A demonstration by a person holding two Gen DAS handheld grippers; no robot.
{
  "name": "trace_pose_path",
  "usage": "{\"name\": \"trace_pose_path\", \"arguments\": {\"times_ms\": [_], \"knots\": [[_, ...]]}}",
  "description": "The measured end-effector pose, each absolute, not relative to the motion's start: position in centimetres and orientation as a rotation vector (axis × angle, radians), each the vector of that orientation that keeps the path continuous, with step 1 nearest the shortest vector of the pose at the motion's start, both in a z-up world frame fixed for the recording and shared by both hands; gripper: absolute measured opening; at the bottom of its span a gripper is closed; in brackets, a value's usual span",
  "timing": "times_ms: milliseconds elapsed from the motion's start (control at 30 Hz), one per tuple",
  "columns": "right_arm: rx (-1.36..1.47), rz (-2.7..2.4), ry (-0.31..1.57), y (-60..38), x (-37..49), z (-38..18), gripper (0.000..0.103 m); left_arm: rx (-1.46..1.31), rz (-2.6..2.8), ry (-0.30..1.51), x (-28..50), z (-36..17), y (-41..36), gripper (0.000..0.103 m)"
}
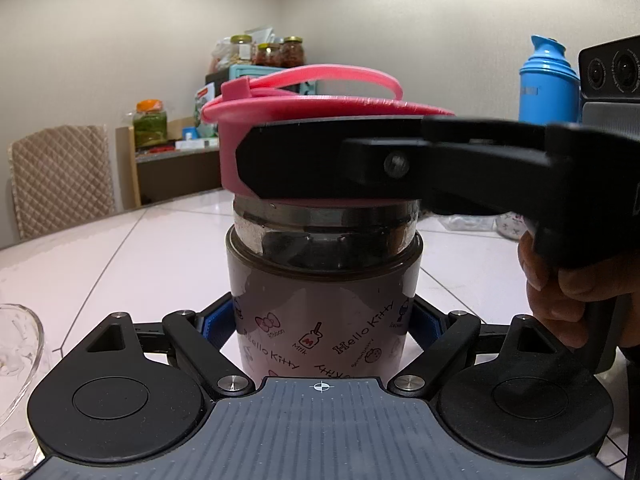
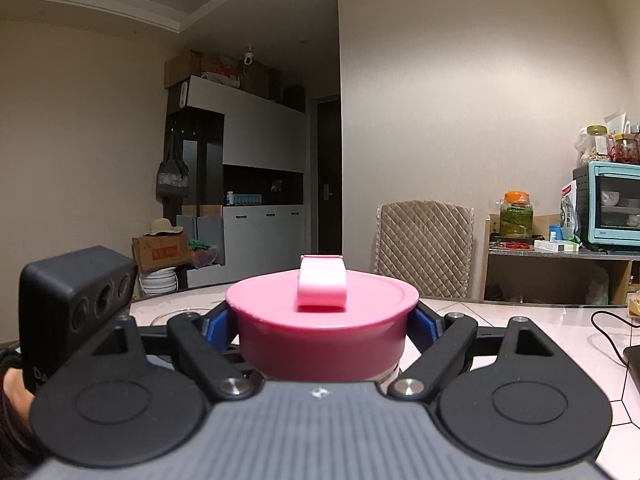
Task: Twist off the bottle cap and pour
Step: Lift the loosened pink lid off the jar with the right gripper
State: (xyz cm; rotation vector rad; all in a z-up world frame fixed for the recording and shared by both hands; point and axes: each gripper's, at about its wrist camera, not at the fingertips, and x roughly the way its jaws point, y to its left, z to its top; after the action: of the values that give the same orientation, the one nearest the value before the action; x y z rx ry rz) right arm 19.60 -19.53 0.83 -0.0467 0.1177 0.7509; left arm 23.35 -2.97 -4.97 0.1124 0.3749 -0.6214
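Observation:
A glass bottle (image 1: pixel 320 304) in a pink Hello Kitty sleeve stands upright on the white table. My left gripper (image 1: pixel 322 322) is shut on its body, blue pads pressing both sides. The bottle's pink cap (image 1: pixel 296 108) with a loop strap sits on the neck. My right gripper (image 2: pixel 322 322) is shut on that pink cap (image 2: pixel 320 320), clamping its sides. In the left wrist view, one black finger (image 1: pixel 332 160) of the right gripper crosses the front of the cap. A hand (image 1: pixel 560 304) holds its handle at the right.
A clear glass bowl (image 1: pixel 16 364) sits at the table's left edge. A blue thermos (image 1: pixel 548 84) stands far right. A padded chair (image 2: pixel 424 248), a side shelf with jars (image 2: pixel 516 216) and a teal oven (image 2: pixel 608 208) lie behind. A black cable (image 2: pixel 608 332) runs on the table.

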Motion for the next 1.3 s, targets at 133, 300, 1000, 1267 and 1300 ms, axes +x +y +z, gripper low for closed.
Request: {"name": "trace_pose_path", "arguments": {"times_ms": [133,300,1000,1267,1300], "knots": [[-0.047,0.747,0.115,-19.57,19.61,1.04,0.085,0.113,-0.620,0.375,23.32,-4.98,-3.01,0.090],[-0.049,0.742,0.117,-19.52,19.67,1.09,0.085,0.113,-0.620,0.375,23.24,-5.00,-3.08,0.090],[-0.048,0.723,0.115,-19.44,19.22,1.21,0.085,0.119,-0.615,0.374,23.27,-5.08,-3.02,0.090],[-0.038,0.704,0.110,-19.64,19.09,1.38,0.085,0.122,-0.612,0.372,23.28,-5.08,-3.02,0.090],[-0.038,0.702,0.110,-19.68,19.08,1.42,0.085,0.123,-0.611,0.372,23.28,-5.07,-3.03,0.090]]}}
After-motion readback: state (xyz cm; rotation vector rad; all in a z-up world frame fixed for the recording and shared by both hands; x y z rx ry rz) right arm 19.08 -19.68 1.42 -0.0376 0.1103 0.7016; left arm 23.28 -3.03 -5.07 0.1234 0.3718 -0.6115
